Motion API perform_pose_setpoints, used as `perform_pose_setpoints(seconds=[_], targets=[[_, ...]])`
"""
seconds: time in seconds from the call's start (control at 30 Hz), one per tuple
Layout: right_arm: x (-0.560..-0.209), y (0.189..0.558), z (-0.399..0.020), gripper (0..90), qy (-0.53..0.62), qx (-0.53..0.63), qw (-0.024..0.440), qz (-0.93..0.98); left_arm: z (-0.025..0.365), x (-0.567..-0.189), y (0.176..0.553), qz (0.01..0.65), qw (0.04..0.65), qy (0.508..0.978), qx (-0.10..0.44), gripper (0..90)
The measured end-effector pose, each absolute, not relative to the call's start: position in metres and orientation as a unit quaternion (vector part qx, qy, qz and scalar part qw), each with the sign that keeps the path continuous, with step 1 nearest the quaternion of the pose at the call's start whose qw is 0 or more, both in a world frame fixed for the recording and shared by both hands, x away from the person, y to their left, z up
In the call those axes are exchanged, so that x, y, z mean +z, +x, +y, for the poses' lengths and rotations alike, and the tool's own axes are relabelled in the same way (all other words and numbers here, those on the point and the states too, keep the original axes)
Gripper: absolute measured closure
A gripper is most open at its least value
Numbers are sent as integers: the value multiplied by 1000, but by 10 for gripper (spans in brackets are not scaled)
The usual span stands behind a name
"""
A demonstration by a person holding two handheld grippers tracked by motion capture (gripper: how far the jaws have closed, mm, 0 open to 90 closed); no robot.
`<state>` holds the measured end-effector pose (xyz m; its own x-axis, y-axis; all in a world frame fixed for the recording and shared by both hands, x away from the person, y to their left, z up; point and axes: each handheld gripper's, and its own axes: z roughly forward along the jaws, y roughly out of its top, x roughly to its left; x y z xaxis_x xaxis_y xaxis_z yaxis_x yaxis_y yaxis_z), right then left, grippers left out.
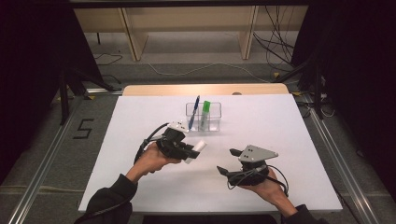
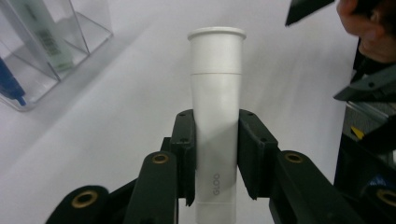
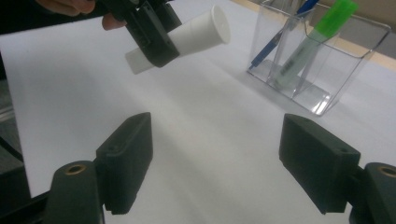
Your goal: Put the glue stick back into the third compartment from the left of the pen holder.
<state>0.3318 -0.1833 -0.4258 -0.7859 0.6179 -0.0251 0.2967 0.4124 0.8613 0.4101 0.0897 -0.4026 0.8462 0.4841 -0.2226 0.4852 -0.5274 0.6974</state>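
High view: left gripper (image 1: 190, 151) fingers clamped on one glue stick (image 1: 195, 150); right gripper (image 1: 227, 162) fingers apart, empty; one pen (image 1: 194, 112), one marker (image 1: 205, 114).

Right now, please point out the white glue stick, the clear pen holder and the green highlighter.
white glue stick (image 2: 217, 74): left gripper view, on its upper body below the cap.
clear pen holder (image 3: 327, 100): right gripper view, on its near bottom wall.
green highlighter (image 3: 337, 17): right gripper view, on its green cap.

glue stick (image 2: 217, 116) base cut off by frame bottom, its middle hidden between tongs, blue pen (image 2: 10, 86) cropped at left edge
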Motion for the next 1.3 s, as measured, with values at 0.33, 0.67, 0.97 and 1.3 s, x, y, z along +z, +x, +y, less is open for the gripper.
perform_pose_setpoints(seconds=[0.33, 0.67, 0.97, 1.3], targets=[[-428, 324, -198, 252, 319, 488, 149, 799, 84, -397, 416, 322, 460, 825, 59, 698], [-435, 316, -205, 242, 325, 489, 139, 798, 66, -384, 439, 352, 503, 783, 98, 699], [-437, 310, -204, 242, 321, 487, 136, 801, 49, -383, 461, 365, 505, 773, 119, 698], [-437, 307, -202, 242, 317, 486, 130, 804, 39, -383, 491, 393, 518, 748, 130, 698]])
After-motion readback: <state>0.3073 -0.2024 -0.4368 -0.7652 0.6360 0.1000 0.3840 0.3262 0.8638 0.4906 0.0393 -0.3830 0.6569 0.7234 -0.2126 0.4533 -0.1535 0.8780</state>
